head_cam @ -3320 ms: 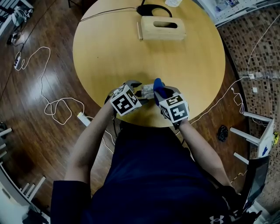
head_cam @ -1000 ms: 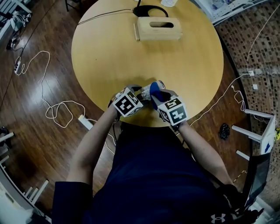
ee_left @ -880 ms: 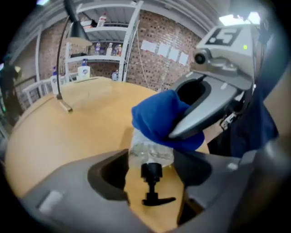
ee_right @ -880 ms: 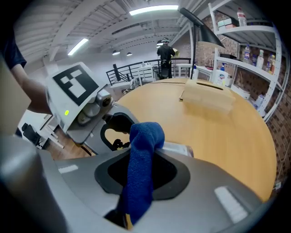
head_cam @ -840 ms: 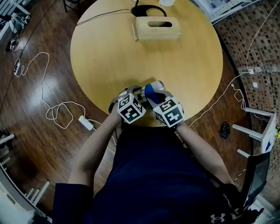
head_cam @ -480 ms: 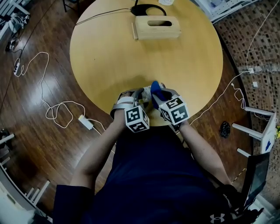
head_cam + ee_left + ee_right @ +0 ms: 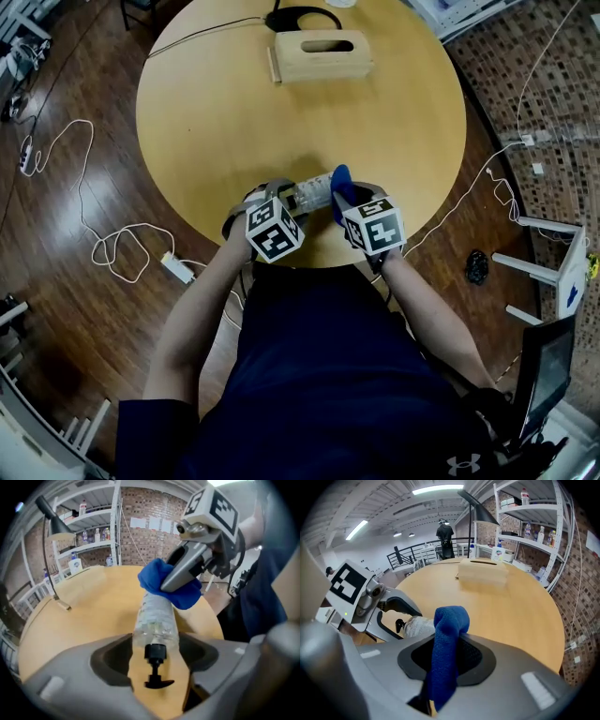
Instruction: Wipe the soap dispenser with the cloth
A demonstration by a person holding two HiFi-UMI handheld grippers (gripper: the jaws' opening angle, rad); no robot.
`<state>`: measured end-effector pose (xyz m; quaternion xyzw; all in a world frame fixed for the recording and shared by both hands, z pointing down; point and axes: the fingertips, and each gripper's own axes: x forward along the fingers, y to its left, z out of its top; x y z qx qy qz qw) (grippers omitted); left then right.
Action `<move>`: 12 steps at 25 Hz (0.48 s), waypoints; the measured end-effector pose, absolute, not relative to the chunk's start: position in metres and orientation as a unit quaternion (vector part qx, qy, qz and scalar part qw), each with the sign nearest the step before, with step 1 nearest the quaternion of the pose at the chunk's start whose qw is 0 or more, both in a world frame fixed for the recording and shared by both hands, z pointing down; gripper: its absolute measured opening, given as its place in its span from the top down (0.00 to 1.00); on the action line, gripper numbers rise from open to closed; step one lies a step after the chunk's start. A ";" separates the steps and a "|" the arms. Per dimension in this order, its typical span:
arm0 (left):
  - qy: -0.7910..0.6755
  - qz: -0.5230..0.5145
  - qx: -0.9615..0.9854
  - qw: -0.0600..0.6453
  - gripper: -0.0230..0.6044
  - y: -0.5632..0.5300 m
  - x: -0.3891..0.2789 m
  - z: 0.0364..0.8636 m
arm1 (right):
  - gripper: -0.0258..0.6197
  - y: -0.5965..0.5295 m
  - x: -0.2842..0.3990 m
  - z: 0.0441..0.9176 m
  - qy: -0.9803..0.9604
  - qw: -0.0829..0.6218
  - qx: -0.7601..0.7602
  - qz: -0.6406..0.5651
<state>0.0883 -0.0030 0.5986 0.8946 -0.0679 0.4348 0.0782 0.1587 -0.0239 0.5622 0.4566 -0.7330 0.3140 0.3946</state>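
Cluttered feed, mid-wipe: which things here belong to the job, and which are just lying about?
Job: soap dispenser, gripped by the left gripper; blue cloth, gripped by the right gripper, against the dispenser.
Lying about: wooden box, lamp, power strip.

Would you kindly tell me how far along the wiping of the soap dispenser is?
Done: the left claw grips the soap dispenser near its pump, and the right claw has the blue cloth pinched. In hand: the cloth is pressed on the dispenser's far end. Left: the stretch toward the pump; how clean it is, I cannot tell.
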 end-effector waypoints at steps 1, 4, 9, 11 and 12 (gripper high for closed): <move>-0.088 0.442 0.891 0.057 0.47 -0.003 0.082 0.602 | 0.82 -0.025 0.145 0.566 -0.739 0.400 0.444 0.311; -0.124 0.461 0.878 -0.025 0.47 0.001 0.075 0.604 | 0.82 -0.022 0.094 0.561 -0.773 0.389 0.398 0.304; -0.125 0.494 0.837 -0.198 0.47 0.013 0.091 0.602 | 0.82 -0.005 0.083 0.556 -0.795 0.380 0.366 0.300; -0.114 0.505 0.817 -0.254 0.47 0.015 0.089 0.601 | 0.82 -0.005 0.097 0.558 -0.786 0.378 0.382 0.305; -0.110 0.504 0.820 -0.249 0.47 0.016 0.088 0.601 | 0.82 -0.006 0.106 0.559 -0.780 0.376 0.395 0.307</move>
